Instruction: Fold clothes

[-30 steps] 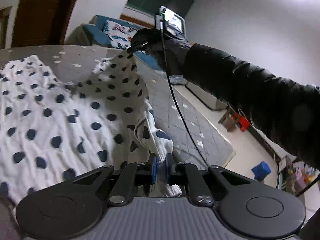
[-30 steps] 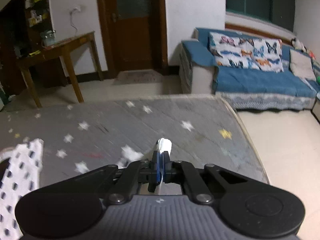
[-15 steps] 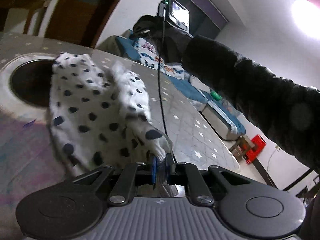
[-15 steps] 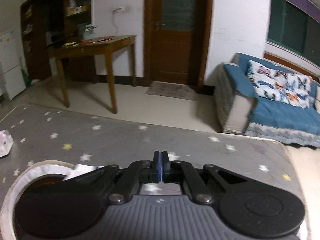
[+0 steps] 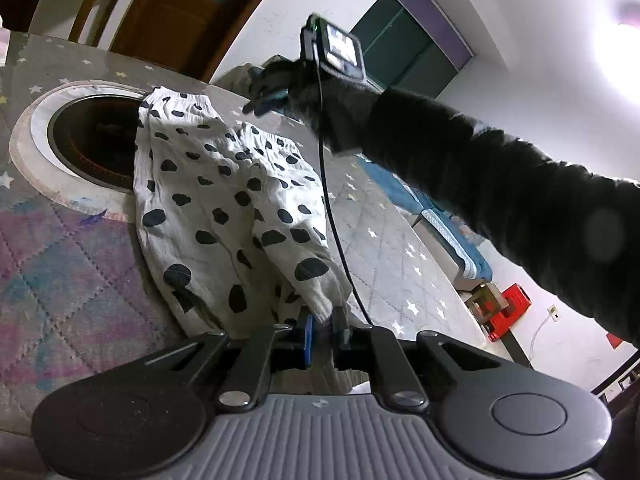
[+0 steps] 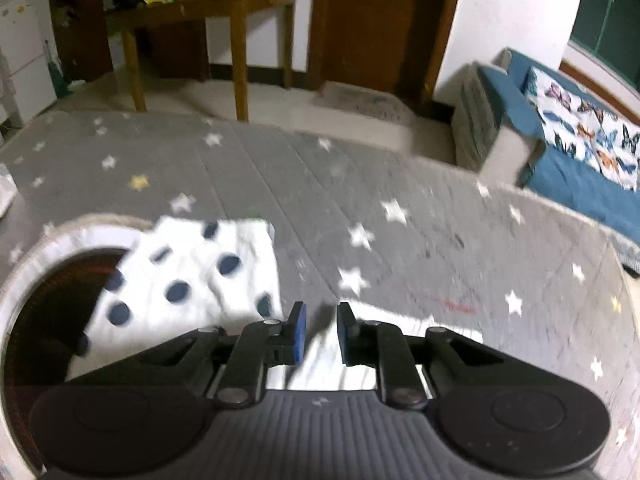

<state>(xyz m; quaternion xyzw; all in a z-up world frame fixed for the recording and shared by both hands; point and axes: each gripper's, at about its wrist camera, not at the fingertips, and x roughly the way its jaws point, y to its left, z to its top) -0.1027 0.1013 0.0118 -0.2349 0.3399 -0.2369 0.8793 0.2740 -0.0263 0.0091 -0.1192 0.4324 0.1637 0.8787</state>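
Note:
A white garment with dark polka dots (image 5: 224, 200) lies folded on the grey star-patterned mat (image 5: 400, 264). Its far end laps over a round dark opening with a white rim (image 5: 80, 140). My left gripper (image 5: 322, 322) is shut on the garment's near corner, and cloth bunches between its blue pads. In the right wrist view the right gripper (image 6: 322, 320) hangs over the garment (image 6: 192, 276). Its jaws are opening, and the white cloth lies below them with the pads clear of it. In the left wrist view the right gripper (image 5: 260, 102) hovers just past the garment's far end, held by a gloved hand.
A black cable (image 5: 332, 208) hangs from the right hand across the garment. Beyond the mat are a wooden table (image 6: 224, 4), a brown door (image 6: 372, 20) and a blue sofa (image 6: 560, 160). A red crate (image 5: 508, 312) sits on the floor.
Both grippers swept the garment's edge sideways and laid it over into a fold beside the round opening. The right jaws have parted and let the cloth go. The left still clamps its corner.

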